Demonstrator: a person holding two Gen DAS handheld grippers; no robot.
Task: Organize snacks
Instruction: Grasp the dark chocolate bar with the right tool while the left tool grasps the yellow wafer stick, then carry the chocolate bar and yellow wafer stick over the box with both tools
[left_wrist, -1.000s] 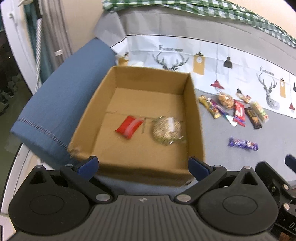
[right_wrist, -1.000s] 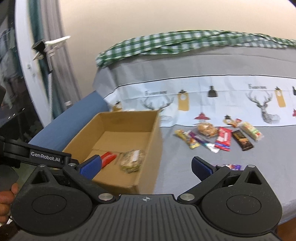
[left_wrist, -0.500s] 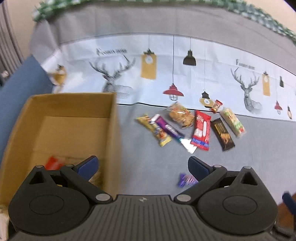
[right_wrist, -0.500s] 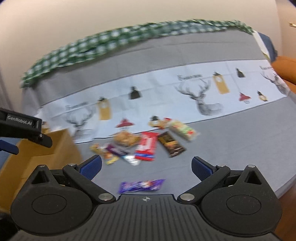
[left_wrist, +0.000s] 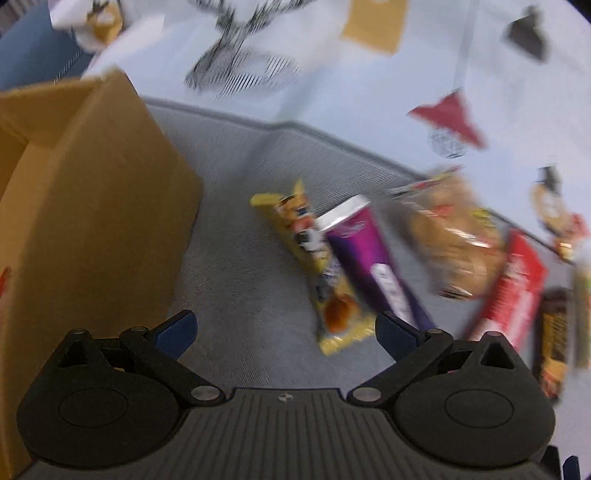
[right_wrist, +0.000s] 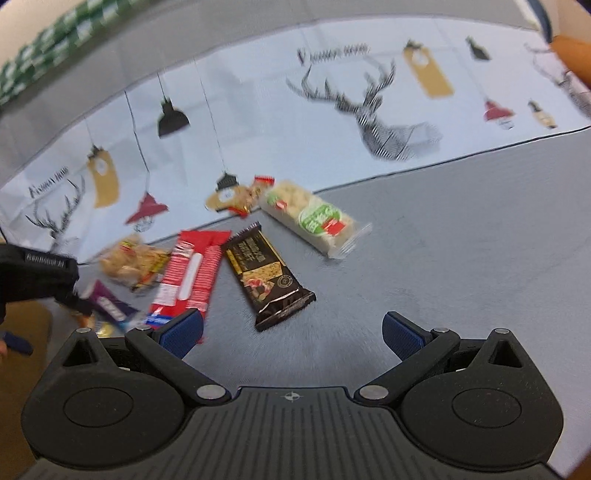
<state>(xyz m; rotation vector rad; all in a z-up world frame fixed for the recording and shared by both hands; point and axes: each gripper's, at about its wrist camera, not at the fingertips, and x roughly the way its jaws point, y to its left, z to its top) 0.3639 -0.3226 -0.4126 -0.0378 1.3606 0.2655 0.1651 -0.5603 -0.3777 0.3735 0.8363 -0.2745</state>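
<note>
Snacks lie in a row on the grey cloth. In the left wrist view my left gripper (left_wrist: 284, 330) is open and empty, just short of a yellow bar (left_wrist: 314, 266) and a purple bar (left_wrist: 373, 258); a biscuit pack (left_wrist: 450, 236) and a red pack (left_wrist: 513, 291) lie further right. The cardboard box (left_wrist: 92, 206) stands at the left. In the right wrist view my right gripper (right_wrist: 291, 334) is open and empty, just in front of a dark brown bar (right_wrist: 264, 273). A red pack (right_wrist: 192, 273), a white-green rice bar (right_wrist: 314, 218) and the biscuit pack (right_wrist: 131, 260) surround it.
A white printed band with deer and lamps (right_wrist: 373, 110) runs behind the snacks. A small red-wrapped candy (right_wrist: 258, 188) lies on it. The left gripper's body (right_wrist: 37, 273) shows at the left edge of the right wrist view. Bare grey cloth (right_wrist: 461, 251) spreads to the right.
Both grippers have swung right, away from the box, and dropped close to the row of snacks. Both stay open and empty.
</note>
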